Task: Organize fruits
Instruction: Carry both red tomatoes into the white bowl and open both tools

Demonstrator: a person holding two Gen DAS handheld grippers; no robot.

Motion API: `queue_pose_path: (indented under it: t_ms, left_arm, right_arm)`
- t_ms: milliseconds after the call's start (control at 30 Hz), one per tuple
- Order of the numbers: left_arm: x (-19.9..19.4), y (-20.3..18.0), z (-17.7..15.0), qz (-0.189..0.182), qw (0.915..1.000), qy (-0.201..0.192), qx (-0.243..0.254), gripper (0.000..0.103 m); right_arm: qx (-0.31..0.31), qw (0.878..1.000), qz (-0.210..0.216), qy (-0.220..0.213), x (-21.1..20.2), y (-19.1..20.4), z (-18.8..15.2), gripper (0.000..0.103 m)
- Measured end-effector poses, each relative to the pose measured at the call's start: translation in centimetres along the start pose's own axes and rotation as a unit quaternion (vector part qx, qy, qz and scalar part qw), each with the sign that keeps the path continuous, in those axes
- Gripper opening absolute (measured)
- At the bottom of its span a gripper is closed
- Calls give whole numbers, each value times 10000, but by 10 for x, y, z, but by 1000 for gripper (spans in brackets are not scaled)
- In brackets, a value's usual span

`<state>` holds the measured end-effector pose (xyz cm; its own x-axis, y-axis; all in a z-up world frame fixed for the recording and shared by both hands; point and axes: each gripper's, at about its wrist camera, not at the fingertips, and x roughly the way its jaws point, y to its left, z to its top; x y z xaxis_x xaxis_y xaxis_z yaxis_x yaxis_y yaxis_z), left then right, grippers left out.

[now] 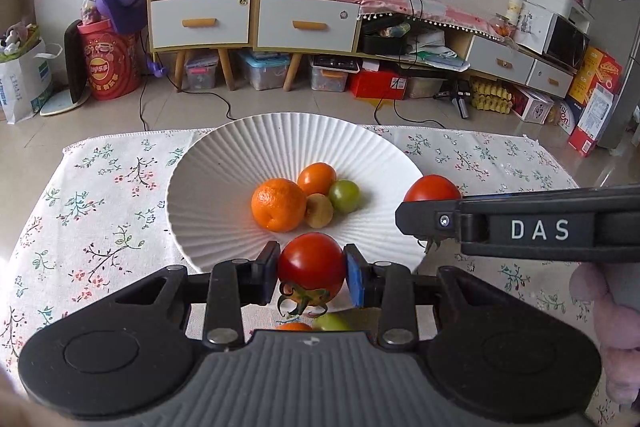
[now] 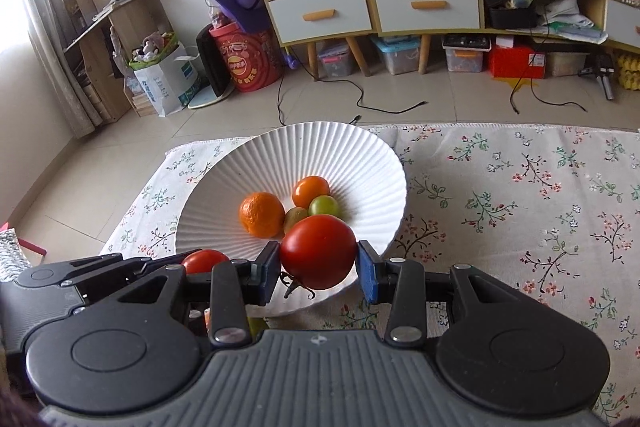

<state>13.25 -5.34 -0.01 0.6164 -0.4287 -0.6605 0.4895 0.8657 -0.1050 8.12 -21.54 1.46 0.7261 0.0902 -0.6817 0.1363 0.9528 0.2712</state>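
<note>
Each gripper carries one red tomato. The left gripper [image 1: 312, 277] has its jaws drawn close, both pads pressing the sides of a red tomato [image 1: 311, 267] with its green calyx turned downward. This tomato hangs over the near rim of the white ribbed bowl [image 1: 240, 147].

The right gripper [image 2: 318, 269] is likewise narrowed onto a larger red tomato [image 2: 318, 251], gripped on both sides, calyx down. It also sits above the near rim of the bowl [image 2: 320, 147]. In the left wrist view the right gripper [image 1: 424, 217] enters from the right edge, its tomato [image 1: 432, 189] at the bowl's right rim. In the right wrist view the left gripper [image 2: 188, 263] lies at the lower left with its tomato [image 2: 204, 261] just beside the bowl's near-left rim.

Four fruits rest touching in the bowl's centre: a large orange [image 1: 278, 205], a smaller orange fruit [image 1: 317, 179] behind it, a green fruit [image 1: 344, 195] and a small yellowish fruit [image 1: 319, 211].

The bowl stands at the far edge of a table covered with a floral tablecloth [image 1: 100, 207]. Beyond the far edge are a tiled floor [image 1: 280, 103] and a shelf unit with drawers [image 1: 252, 19].
</note>
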Motion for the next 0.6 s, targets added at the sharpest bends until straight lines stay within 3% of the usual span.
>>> queue_pose_path:
  t_ms: [600]
  left_arm:
    - [18,0,2,27,9998,14,-207,29]
  right_arm:
    - [157,9999,7,65,22,-2,0,37]
